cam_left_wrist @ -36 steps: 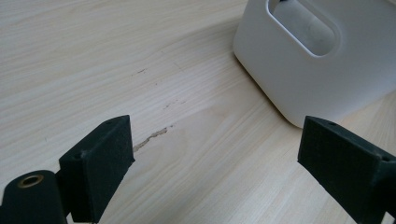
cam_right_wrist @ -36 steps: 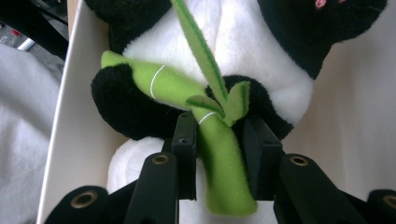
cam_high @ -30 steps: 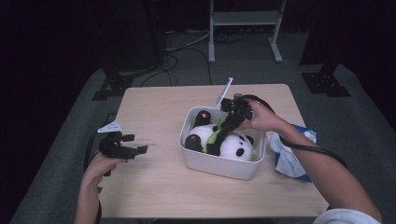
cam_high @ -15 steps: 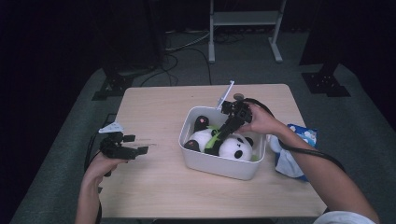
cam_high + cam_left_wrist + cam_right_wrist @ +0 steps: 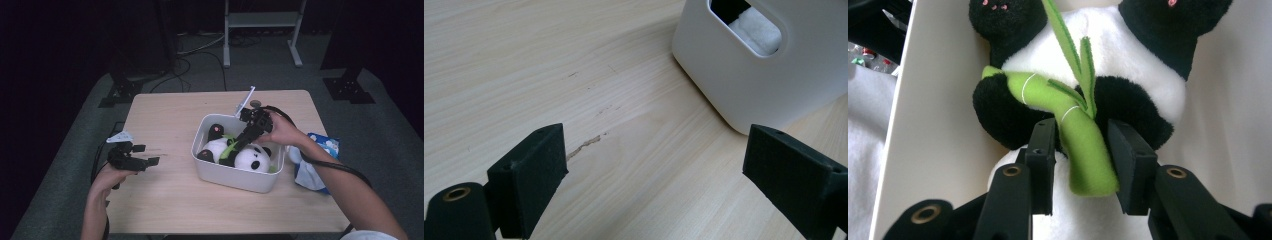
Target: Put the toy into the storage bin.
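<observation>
1. Nearest the person, the left claw point(image 5: 142, 161) hovers over the left edge of the tabletop point(image 5: 170, 125), held in the left hand point(image 5: 107, 175); its jaws stand wide apart with nothing between them — released.
2. In the left gripper view the bare wood grain with a small scratch lies between the jaws, and the white bin point(image 5: 764, 80) stands just beyond, its handle slot showing white plush inside.
3. Further in, the white bin point(image 5: 235, 175) sits right of the tabletop's middle, holding a plush panda point(image 5: 252, 159) that lies inside it.
4. The right claw point(image 5: 235, 146) reaches down into the bin from the right hand point(image 5: 280, 132); its jaws have just been opening, and the panda's green bamboo stalk point(image 5: 1083, 140) runs between them.
5. In the right gripper view the left pad touches or nearly touches the stalk, while the right pad stands just off it — so the grip is loosened, not clenched.
6. A blue and white bag point(image 5: 315, 165) lies at the tabletop's right edge, beside the bin.
</observation>
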### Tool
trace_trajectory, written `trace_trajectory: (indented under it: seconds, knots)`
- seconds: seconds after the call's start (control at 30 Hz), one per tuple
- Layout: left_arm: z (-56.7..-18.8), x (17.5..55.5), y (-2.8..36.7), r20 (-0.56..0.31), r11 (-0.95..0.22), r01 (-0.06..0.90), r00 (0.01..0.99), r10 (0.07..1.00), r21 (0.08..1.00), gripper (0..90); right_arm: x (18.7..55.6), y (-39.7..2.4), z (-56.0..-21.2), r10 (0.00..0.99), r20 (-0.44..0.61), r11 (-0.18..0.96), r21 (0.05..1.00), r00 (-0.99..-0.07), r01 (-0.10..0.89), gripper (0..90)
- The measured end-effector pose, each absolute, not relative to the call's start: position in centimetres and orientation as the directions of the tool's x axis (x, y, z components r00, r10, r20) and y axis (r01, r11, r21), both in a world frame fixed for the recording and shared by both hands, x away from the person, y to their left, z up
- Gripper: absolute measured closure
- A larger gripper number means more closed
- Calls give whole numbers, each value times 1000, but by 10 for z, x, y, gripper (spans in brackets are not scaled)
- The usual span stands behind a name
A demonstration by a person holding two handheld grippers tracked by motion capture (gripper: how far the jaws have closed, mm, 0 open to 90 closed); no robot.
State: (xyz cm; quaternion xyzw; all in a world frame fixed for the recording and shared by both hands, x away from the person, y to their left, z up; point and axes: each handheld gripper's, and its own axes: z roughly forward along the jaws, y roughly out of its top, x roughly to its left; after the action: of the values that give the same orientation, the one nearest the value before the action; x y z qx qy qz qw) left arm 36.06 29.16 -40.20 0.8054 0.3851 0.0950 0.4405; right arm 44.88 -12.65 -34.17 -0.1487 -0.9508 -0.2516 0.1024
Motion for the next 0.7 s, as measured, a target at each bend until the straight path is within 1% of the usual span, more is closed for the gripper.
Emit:
trace_trajectory:
  seconds: [0.1, 0.27, 0.7]
  knots:
    - [-402, 361, 291, -186, -318, 537, 687, 703, 781, 92, 448, -128, -343, 232, 278, 825, 451, -932, 340, 627]
    - [-403, 361, 290, -187, -320, 538, 688, 701, 780, 92, 447, -133, -341, 239, 286, 813, 464, -928, 352, 594]
    - [-402, 360, 289, -183, -323, 535, 690, 701, 780, 92, 440, -151, -327, 267, 280, 774, 508, -922, 379, 527]
